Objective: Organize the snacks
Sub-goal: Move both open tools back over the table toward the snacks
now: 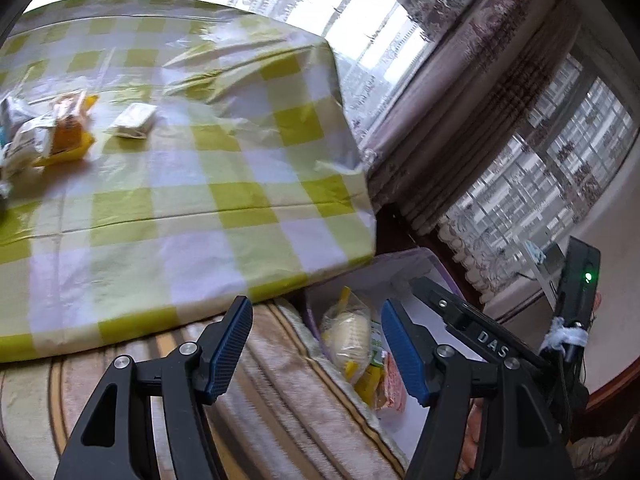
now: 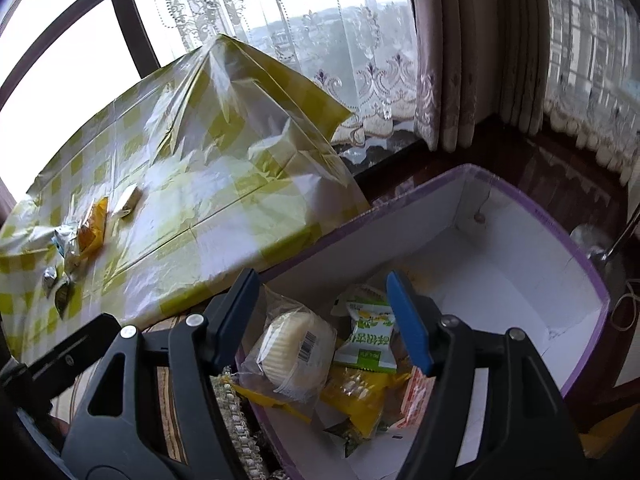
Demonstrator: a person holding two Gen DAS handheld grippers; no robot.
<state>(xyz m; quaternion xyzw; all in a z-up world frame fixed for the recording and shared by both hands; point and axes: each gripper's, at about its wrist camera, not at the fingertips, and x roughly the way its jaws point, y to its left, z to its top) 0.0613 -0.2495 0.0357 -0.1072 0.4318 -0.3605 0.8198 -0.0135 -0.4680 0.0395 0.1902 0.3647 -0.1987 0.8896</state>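
Both our claws agape, empty: right claw [image 2: 324,320] over the box [image 2: 520,248], left claw [image 1: 316,344] beside it. Counter [image 1: 224,216] packets [image 1: 134,120] look light, crinkly, slippery; we'd pinch the sealed edge.

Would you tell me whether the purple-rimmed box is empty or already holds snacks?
Partly filled: the box holds a wrapped cake, a green packet and yellow packets at its near end; the far end is bare.

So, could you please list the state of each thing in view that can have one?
Left claw: open, holding nothing.
Right claw: open, holding nothing, above the box.
Purple-rimmed box: open-topped, partly filled.
Wrapped cake: sealed, lying in the box.
Green packet: lying in the box.
Orange packet: on the table, not yet boxed.
Checked tablecloth: creased.
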